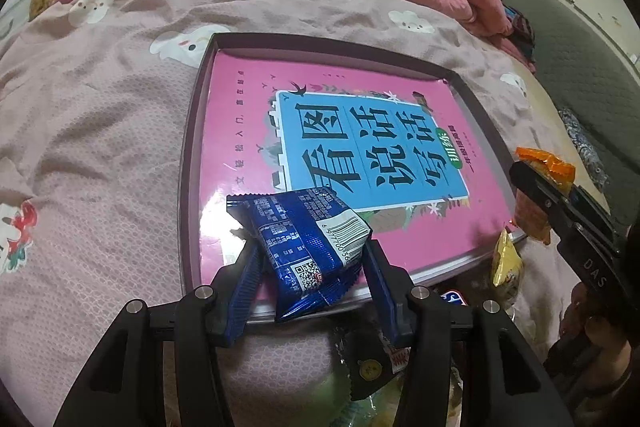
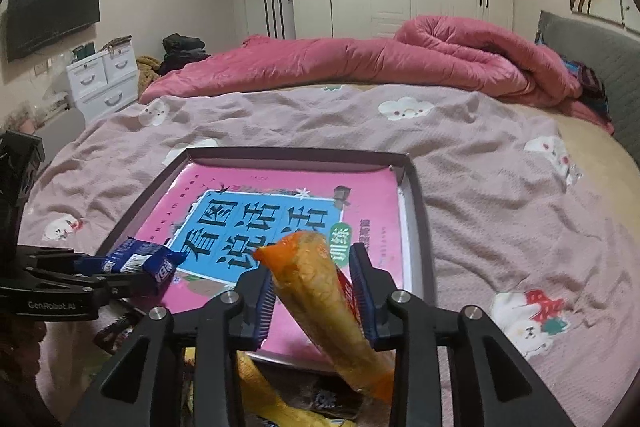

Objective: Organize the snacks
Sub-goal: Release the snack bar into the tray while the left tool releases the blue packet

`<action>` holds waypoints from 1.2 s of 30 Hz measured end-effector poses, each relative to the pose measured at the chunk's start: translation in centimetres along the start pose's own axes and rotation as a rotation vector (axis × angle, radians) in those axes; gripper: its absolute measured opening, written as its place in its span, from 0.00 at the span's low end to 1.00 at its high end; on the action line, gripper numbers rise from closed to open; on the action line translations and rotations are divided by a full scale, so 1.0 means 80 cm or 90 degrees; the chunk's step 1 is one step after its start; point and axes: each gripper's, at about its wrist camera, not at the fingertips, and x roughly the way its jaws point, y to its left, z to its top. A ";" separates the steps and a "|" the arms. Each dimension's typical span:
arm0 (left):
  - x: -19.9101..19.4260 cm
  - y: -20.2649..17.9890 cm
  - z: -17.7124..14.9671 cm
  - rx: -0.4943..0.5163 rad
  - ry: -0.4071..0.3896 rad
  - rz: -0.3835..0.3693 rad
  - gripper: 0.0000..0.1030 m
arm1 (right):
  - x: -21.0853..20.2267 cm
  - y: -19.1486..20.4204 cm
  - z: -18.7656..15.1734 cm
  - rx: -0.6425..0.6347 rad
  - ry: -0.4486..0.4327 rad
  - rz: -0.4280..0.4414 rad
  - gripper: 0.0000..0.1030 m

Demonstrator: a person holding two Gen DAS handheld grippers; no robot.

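My left gripper is shut on a blue snack packet and holds it over the near edge of a shallow dark-rimmed tray. A pink book with a blue panel lies flat in the tray. The packet and left gripper also show at the left of the right wrist view. My right gripper is shut on a long orange and yellow snack packet, tilted over the tray's near edge. That packet shows at the right of the left wrist view, in the right gripper.
The tray sits on a bed with a pink patterned cover. A rolled pink duvet lies at the back. Several loose snack packets lie near the tray's near edge, below both grippers. A grey headboard stands at right.
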 end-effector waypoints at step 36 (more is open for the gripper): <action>-0.018 0.001 -0.002 -0.008 -0.009 -0.008 0.53 | 0.007 -0.004 -0.012 0.092 0.060 0.085 0.75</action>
